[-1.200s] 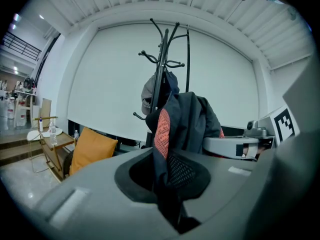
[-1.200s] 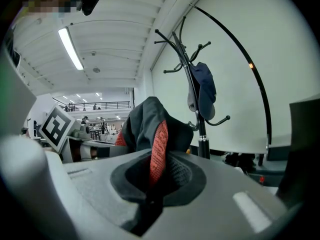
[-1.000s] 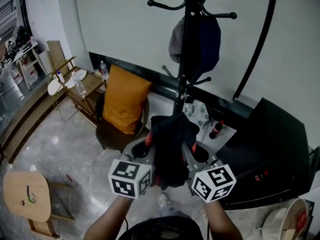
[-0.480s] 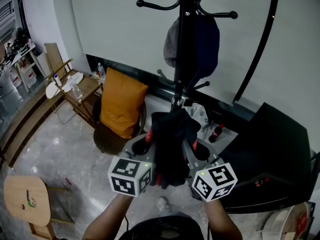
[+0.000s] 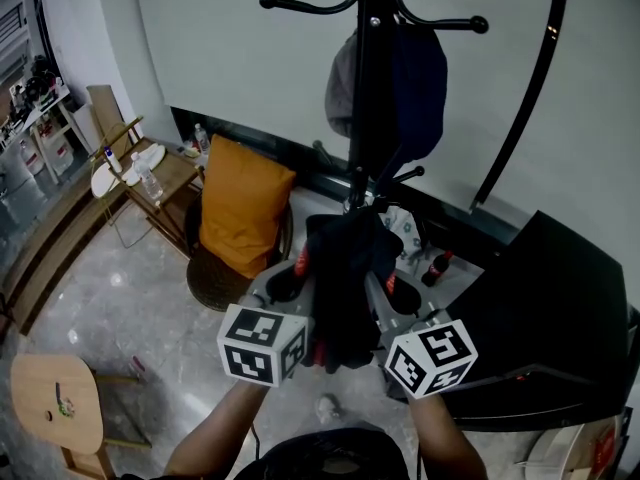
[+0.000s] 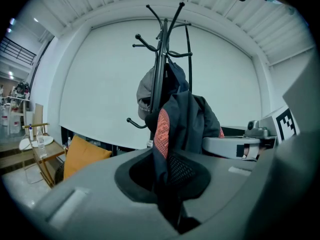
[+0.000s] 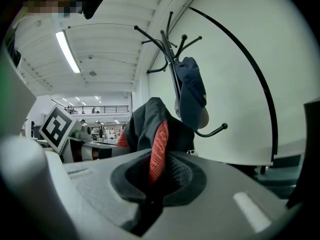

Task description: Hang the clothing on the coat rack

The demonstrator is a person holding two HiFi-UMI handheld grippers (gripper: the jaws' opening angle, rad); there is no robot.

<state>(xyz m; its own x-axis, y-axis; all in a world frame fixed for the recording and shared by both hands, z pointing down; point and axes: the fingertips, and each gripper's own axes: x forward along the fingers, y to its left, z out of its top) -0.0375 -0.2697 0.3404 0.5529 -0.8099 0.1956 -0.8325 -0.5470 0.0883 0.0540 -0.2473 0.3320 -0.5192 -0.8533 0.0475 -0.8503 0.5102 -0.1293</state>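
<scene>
Okay, both hand-held grippers were up in front of the coat rack point(image 5: 367, 118) with the dark garment point(image 5: 345, 293) bunched between them. The left hand-held gripper point(image 5: 300, 268) had its jaws clamped on the garment's left side, and its own view showed black fabric with an orange-red mesh strip running down into the jaw gap. The right hand-held gripper point(image 5: 387, 290) was clamped on the right side the same way, with an orange-red strip pinched between its jaws. The garment hung in a lump from the two grips, close to the rack's pole at the level of the lower hooks, not on any hook; contact with the pole could not be told. Higher on the rack a grey and navy cap point(image 5: 392, 78) hung from a hook, above the garment. To the left on the floor, a round chair point(image 5: 212, 280) held an orange cushion point(image 5: 240, 208). Two cola bottles point(image 5: 432, 266) stood near the rack's base. A wooden stool point(image 5: 55, 403) sat at lower left.
</scene>
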